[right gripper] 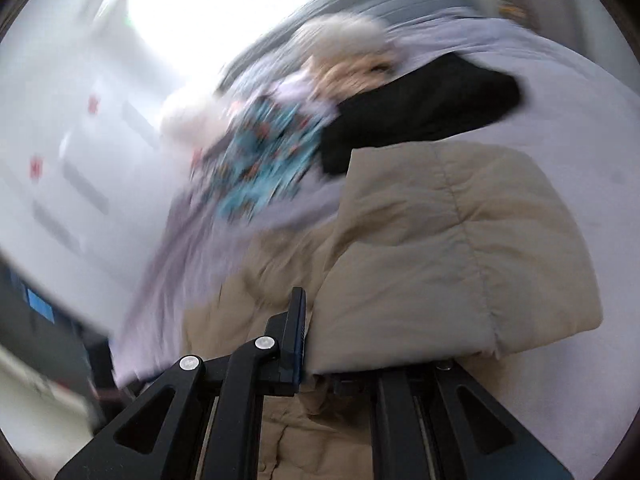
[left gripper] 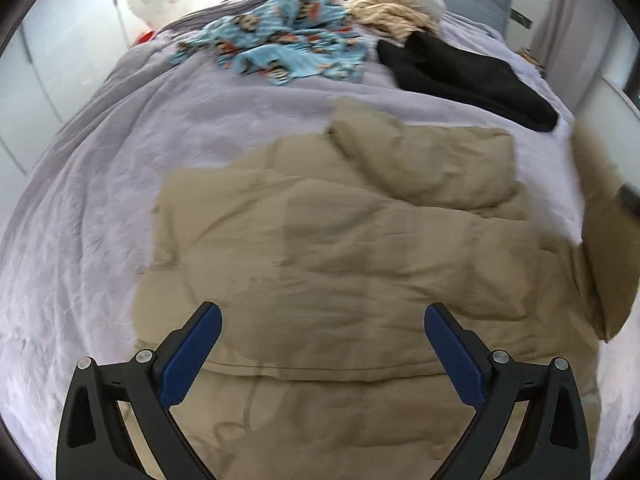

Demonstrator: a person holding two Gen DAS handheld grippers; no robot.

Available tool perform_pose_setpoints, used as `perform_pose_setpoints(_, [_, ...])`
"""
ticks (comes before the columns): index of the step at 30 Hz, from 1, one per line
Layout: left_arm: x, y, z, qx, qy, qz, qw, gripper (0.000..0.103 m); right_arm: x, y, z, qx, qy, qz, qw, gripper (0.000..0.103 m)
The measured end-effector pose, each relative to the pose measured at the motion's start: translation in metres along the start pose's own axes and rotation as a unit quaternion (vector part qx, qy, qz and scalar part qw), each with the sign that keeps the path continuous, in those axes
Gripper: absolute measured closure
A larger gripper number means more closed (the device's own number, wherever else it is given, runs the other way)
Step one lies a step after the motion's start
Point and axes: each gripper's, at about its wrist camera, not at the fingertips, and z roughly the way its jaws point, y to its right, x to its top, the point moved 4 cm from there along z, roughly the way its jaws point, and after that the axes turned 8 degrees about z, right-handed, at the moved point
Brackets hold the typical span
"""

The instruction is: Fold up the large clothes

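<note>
A wide bed under a lilac plush blanket point(left gripper: 100, 208) carries a large tan quilted puffer coat point(left gripper: 340, 248), spread rumpled across its near half, stitched seams dividing the padding. The right gripper point(right gripper: 306, 334) has its fingers pinching one padded edge of the coat, lifting a thick fold clear. Far behind lie a black garment point(left gripper: 468, 76), a blue patterned cloth point(left gripper: 280, 36) and a cream furry heap point(left gripper: 396, 0). The left gripper point(left gripper: 323, 320) hangs over the coat, fingers spread and empty.

Lilac blanket point(left gripper: 100, 184) — white wardrobe doors point(left gripper: 60, 52).
</note>
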Motion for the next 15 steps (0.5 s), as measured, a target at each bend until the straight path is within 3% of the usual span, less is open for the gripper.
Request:
perform_pose_setpoints(4, [-0.009, -0.026, 0.009, 0.015, -0.005, -0.014, 0.9998, 0.001, -0.054, -0.031, 0.073, -0.033, -0.079, -0.054, 0.995, 0.091])
perform_pose_setpoints(8, [-0.016, -0.038, 0.021, 0.008, -0.014, -0.026, 0.9995, 0.001, -0.093, -0.009, 0.102, -0.062, -0.124, -0.026, 0.99, 0.091])
perform_pose_setpoints(11, [-0.016, -0.034, 0.031, -0.002, -0.019, -0.024, 0.9995, 0.001, -0.099, 0.008, 0.118, -0.083, -0.144, 0.002, 0.986, 0.087])
perform_pose_setpoints(12, [-0.016, -0.031, 0.033, -0.006, -0.021, -0.024, 0.9995, 0.001, -0.098, 0.011, 0.118, -0.082, -0.15, 0.012, 0.985, 0.075])
perform_pose_setpoints(13, [-0.015, -0.028, 0.035, -0.011, -0.022, -0.024, 0.9994, 0.002, -0.098, 0.013, 0.114, -0.077, -0.151, 0.021, 0.985, 0.052])
perform_pose_setpoints(15, [-0.011, -0.02, 0.037, -0.025, -0.021, -0.023, 0.9992, 0.002, -0.096, 0.011, 0.101, -0.052, -0.144, 0.04, 0.987, 0.023])
